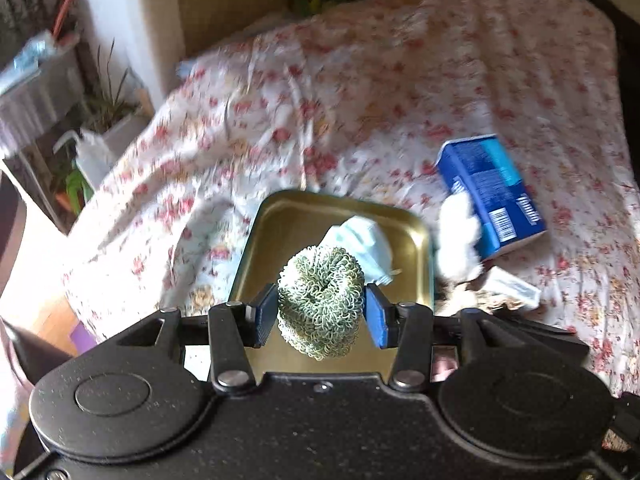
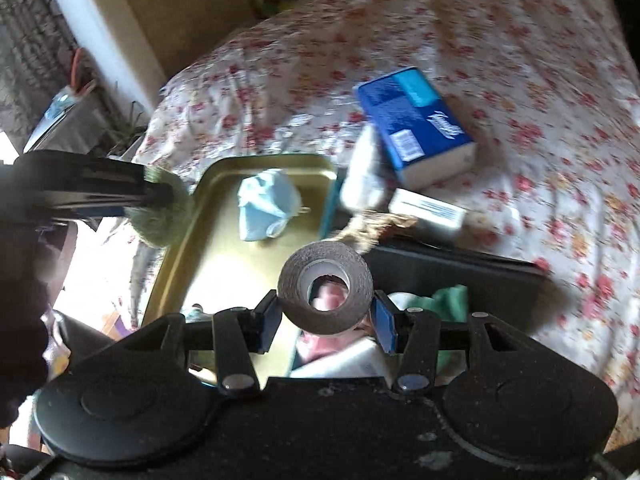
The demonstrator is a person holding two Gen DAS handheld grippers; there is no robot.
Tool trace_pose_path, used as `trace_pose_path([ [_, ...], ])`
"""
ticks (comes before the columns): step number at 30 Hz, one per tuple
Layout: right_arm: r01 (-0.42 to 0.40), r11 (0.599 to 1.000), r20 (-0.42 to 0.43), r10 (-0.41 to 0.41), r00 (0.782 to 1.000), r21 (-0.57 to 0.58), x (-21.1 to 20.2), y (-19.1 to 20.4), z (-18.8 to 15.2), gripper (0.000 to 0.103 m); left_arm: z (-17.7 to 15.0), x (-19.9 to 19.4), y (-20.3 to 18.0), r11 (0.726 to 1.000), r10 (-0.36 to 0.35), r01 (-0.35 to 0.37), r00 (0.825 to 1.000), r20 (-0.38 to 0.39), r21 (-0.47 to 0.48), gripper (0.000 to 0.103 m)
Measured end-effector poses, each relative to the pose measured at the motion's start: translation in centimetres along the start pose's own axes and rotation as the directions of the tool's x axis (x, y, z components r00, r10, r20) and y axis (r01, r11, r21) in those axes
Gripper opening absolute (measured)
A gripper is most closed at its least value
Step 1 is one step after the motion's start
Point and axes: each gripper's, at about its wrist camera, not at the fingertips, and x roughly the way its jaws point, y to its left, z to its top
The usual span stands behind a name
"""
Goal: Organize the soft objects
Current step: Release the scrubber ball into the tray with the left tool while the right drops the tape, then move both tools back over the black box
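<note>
Bed (image 1: 400,80) covered by floral sheet; pale wall (image 1: 132,20) at far left; potted plants (image 1: 108,100) beside wall; sunlit wood floor (image 1: 44,312)

The floral bedspread (image 1: 400,80) carries a gold tray (image 2: 208,184) and seemingly a tissue pack (image 2: 416,124).

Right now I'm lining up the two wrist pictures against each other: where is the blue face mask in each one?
Left wrist: the mask lies in the gold tray, centre of the picture, just behind the scourer held in the left jaws.
Right wrist: the mask lies in the tray's far end, left of centre, above the tape roll.
Shared landmark: the blue tissue pack on the bedspread.
</note>
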Motion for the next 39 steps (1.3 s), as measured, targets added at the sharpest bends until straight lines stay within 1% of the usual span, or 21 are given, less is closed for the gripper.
trace_pose_path([
  [2,-0.012,1.0,-0.008,0.012,1.0,-0.006,0.8,0.9,0.4,0.048,0.4,1.5,0.7,1.0,-0.003,0.002,1.0,-0.031,-0.027,0.046],
  [3,-0.016,1.0,-0.013,0.016,1.0,-0.008,1.2,1.3,0.6,0.048,0.5,1.9,0.9,1.0,0.005,-0.006,0.999,-0.034,-0.028,0.046],
  [6,-0.025,1.0,-0.025,0.025,0.999,-0.015,2.1,2.1,0.8,0.048,0.6,2.3,1.3,0.999,0.049,-0.05,0.999,-0.018,-0.015,0.049],
  [9,-0.03,0.999,-0.035,0.029,0.999,-0.016,3.0,2.7,1.1,0.049,0.7,2.5,1.5,0.997,0.07,-0.07,0.998,-0.003,-0.015,0.054],
  [11,-0.035,0.999,-0.036,0.035,0.999,-0.014,3.5,3.1,1.4,0.05,0.8,2.5,1.9,0.998,0.057,-0.057,0.998,0.0,-0.035,0.061],
  [14,-0.043,0.999,-0.023,0.043,0.999,-0.012,4.0,3.5,1.8,0.057,0.9,2.5,2.0,0.998,0.039,-0.039,0.999,-0.004,-0.052,0.062],
  [17,-0.051,0.999,-0.017,0.051,0.999,-0.012,4.2,3.8,2.1,0.057,0.9,2.5,1.9,0.997,0.058,-0.058,0.998,-0.002,-0.051,0.065],
  [20,-0.049,0.999,-0.018,0.049,0.999,-0.016,4.4,3.9,2.2,0.058,0.9,2.6,2.1,0.997,0.054,-0.054,0.999,-0.009,-0.061,0.065],
  [29,-0.009,1.0,-0.012,0.009,1.0,0.006,4.1,2.5,1.7,0.062,0.8,2.6,1.8,0.997,0.063,-0.063,0.998,-0.006,-0.053,0.066],
  [31,0.007,1.0,-0.002,-0.007,1.0,0.013,3.8,2.0,1.6,0.064,0.7,2.5,1.6,0.997,0.067,-0.067,0.998,0.001,-0.043,0.066],
  [36,0.05,0.998,0.027,-0.051,0.998,0.033,2.5,0.3,1.0,0.067,0.4,1.8,0.9,0.997,0.077,-0.077,0.996,0.037,0.007,0.067],
  [39,0.09,0.995,0.051,-0.093,0.994,0.051,1.5,-1.3,0.4,0.069,0.1,1.1,0.1,0.995,0.077,-0.081,0.995,0.068,0.056,0.07],
])
